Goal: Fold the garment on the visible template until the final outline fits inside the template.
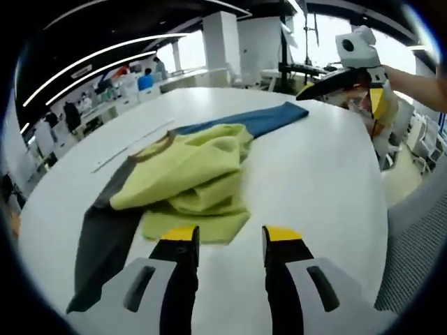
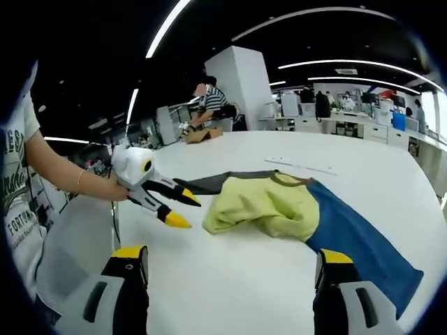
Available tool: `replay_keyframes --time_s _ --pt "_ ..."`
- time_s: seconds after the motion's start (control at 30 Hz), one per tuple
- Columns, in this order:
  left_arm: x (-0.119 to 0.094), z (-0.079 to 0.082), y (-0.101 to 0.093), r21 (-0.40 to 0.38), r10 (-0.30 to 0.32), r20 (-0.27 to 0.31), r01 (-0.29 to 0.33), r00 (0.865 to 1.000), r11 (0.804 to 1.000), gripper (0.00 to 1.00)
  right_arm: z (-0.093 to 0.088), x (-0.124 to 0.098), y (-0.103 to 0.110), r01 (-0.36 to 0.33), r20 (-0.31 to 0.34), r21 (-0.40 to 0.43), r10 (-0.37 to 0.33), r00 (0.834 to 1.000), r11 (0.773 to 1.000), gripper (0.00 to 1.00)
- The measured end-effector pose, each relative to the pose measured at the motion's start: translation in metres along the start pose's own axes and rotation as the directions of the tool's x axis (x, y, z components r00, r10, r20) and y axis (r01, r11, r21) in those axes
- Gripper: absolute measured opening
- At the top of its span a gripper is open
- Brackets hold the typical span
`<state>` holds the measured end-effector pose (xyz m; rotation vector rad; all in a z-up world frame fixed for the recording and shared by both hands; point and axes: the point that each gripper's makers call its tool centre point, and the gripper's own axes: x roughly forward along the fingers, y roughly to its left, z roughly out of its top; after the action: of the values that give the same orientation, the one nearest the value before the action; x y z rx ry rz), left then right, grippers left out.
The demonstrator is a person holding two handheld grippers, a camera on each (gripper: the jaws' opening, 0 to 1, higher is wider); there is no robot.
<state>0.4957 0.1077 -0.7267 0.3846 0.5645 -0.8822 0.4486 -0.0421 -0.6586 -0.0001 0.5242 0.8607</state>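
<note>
person's white T-shirt showing partial dark print, letters "ES" above "FORTUN" reading at the sleeve and chest, rest curving out of sight

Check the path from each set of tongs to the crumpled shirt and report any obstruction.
Nothing visible blocks either path. Bare white table lies between the left tongs and the yellow-green garment. The right tongs likewise face open tabletop before the shirt, with the left tongs hovering off to one side.

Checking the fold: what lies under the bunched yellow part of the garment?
The yellow body is heaped on the white table, the grey sleeve and blue sleeve spreading from beneath. Any template is hidden.
</note>
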Motion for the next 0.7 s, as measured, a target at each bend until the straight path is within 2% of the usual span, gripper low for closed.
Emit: replay_keyframes --time_s 0.27,0.5,0.63,0.7 --pt "0.021 0.002 -0.005 -0.024 0.005 -0.018 -0.006 1.0 1.0 0.26 -0.007 0.001 0.004 0.001 -0.011 0.003 -0.001 1.0 1.0 0.99" --pt "0.032 -0.002 -0.006 0.024 0.011 -0.051 -0.01 0.999 1.0 0.22 -0.008 0.001 0.004 0.009 -0.001 0.012 -0.009 1.0 1.0 0.99" --pt "0.036 -0.005 -0.008 -0.031 0.007 -0.059 -0.009 0.998 0.999 0.2 -0.009 0.002 0.003 0.017 0.003 0.021 -0.017 1.0 1.0 0.99" --pt "0.038 -0.004 -0.005 -0.033 0.012 -0.056 -0.014 0.998 0.999 0.2 -0.011 0.002 0.002 0.023 -0.002 0.021 -0.023 1.0 1.0 0.99"
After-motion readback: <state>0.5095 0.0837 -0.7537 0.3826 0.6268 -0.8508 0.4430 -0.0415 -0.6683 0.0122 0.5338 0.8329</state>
